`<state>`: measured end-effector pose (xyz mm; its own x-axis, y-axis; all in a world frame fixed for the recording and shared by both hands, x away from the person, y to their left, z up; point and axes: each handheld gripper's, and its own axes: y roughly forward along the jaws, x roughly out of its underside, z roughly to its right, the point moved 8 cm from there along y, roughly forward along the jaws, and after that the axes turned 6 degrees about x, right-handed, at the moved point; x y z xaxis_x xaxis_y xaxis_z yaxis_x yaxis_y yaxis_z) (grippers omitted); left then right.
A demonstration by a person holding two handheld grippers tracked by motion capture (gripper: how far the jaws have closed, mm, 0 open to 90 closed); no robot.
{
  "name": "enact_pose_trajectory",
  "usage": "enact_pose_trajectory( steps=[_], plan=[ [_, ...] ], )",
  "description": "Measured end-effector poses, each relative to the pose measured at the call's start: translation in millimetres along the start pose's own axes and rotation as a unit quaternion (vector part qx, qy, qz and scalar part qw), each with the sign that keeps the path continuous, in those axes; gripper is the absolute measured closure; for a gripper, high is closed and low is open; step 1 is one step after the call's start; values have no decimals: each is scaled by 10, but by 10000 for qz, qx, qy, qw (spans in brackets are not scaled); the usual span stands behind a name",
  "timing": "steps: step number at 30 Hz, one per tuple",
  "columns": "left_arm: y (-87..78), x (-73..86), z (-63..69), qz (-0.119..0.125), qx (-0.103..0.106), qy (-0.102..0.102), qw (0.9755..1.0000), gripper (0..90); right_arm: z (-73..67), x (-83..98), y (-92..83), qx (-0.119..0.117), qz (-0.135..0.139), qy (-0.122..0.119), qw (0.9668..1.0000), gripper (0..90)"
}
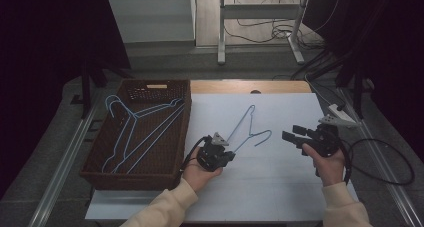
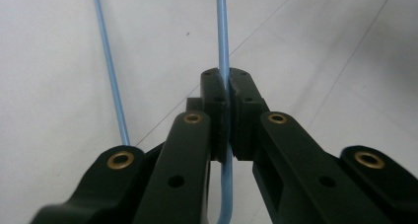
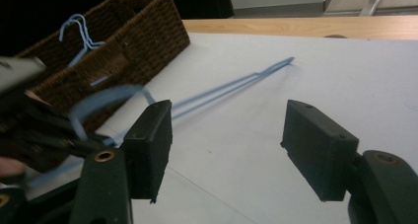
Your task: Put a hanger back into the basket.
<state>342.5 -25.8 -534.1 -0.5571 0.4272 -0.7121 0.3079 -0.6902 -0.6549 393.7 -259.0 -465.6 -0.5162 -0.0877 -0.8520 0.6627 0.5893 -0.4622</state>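
Two or so blue hangers [image 1: 140,132] already lie in the wicker basket [image 1: 100,172] at the bench's left edge. Mid-bench, left gripper [image 1: 226,154] pinches another hanger [image 1: 248,122], seemingly basket-bound. Right gripper [image 1: 294,134] hovers near the right edge, jaws spread, empty.
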Motion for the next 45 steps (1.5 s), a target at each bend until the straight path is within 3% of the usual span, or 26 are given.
enact_pose_trajectory(
  steps=[1, 2, 6, 7, 14, 18, 20, 21, 25, 30, 34, 39, 45],
  plan=[
    [-35, -26, 32, 58, 12, 43, 10000, 868, 24, 96, -4, 91, 59, -192, 9998, 349],
    [-35, -26, 32, 58, 12, 43, 10000, 868, 24, 96, -4, 91, 59, -192, 9998, 349],
    [-147, -117, 120, 239, 163, 16, 9996, 869, 13, 248, -4, 137, 66, -578, 9982, 307],
    [-206, -158, 154, 324, 271, -4, 9991, 869, 7, 270, -5, 126, 81, -620, 9980, 300],
    [-443, -275, 251, 588, 535, 38, 9968, 870, 49, 455, 12, 217, -48, -697, 9973, 285],
    [-748, -376, 270, 857, 629, 139, 9942, 870, 72, 498, 10, 255, -58, -689, 9973, 286],
    [-812, -393, 264, 915, 636, 165, 9936, 870, 74, 505, 6, 256, -58, -702, 9972, 284],
    [-925, -416, 249, 1013, 658, 270, 9923, 870, 76, 514, -1, 254, -32, -728, 9970, 282],
    [-1126, -437, 185, 1144, 657, 362, 9906, 870, 81, 533, -8, 258, -17, -758, 9968, 279],
    [-1428, -419, 38, 1357, 573, 378, 9884, 870, 92, 550, -16, 303, 18, -761, 9966, 280],
    [-1597, -379, -81, 1466, 483, 322, 9875, 870, 94, 560, -12, 322, 0, -780, 9964, 281],
    [-1859, -304, -337, 1643, 268, 117, 9860, 870, 109, 590, 14, 458, -104, -861, 9952, 277],
    [-2027, -237, -547, 1799, 137, 3, 9836, 870, 92, 619, 29, 485, -234, -966, 9939, 299]
  ],
)
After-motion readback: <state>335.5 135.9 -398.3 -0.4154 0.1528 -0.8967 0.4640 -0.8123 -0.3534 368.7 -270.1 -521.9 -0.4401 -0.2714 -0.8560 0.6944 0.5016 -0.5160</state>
